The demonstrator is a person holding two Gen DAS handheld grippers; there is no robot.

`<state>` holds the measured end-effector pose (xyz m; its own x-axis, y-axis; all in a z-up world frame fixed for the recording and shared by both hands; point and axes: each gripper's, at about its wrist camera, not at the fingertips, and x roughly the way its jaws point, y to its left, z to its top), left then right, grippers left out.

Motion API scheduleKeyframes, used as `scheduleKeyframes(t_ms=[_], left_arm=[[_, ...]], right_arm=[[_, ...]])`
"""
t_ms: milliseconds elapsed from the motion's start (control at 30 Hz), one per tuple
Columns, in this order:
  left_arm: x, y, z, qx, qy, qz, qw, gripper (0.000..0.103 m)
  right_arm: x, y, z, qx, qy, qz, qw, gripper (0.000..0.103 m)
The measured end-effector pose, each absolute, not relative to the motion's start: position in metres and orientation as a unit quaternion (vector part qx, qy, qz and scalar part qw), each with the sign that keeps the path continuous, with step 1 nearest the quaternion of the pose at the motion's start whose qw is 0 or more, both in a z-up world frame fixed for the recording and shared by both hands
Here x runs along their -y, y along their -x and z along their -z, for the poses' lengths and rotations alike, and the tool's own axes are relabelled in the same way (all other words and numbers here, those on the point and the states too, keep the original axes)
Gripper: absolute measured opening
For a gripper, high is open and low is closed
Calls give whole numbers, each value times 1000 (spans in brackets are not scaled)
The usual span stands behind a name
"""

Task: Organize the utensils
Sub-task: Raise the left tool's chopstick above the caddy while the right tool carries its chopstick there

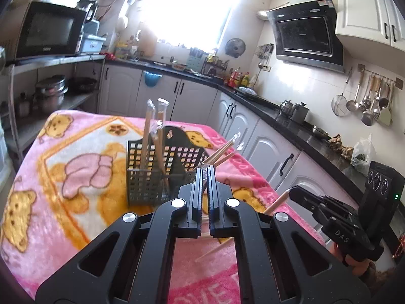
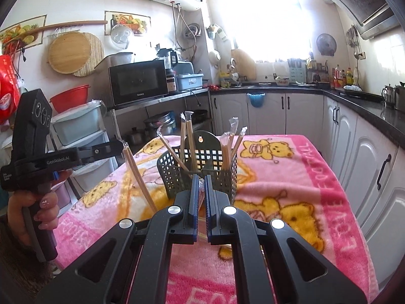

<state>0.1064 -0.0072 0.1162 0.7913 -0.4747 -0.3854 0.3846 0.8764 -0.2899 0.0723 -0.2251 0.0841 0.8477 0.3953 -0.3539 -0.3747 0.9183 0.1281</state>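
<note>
Left gripper (image 2: 121,149), maybe pinching chopsticks (image 2: 139,177), reads "GenRobot.AI".

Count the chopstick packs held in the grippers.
2. One chopstick pack hangs from the left gripper, beside the basket. The other pack is in the right gripper, partly hidden by its fingers.

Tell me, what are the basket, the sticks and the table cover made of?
Basket: looks like moulded plastic, matt grey-green, with an even square grid of holes. Sticks: pale tan, probably wood or bamboo chopsticks, each in a clear shiny wrapper that crinkles at the tip. Cover: fuzzy pink fleece blanket printed with bears, pile visible.
</note>
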Motion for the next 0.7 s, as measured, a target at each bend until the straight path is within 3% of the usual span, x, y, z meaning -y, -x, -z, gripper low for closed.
scheduleKeyframes(t_ms=[700], left_arm=[[29, -122, -170, -168, 75, 266, 946, 1]], right_arm=[[220, -87, -131, -138, -22, -200, 970, 5]])
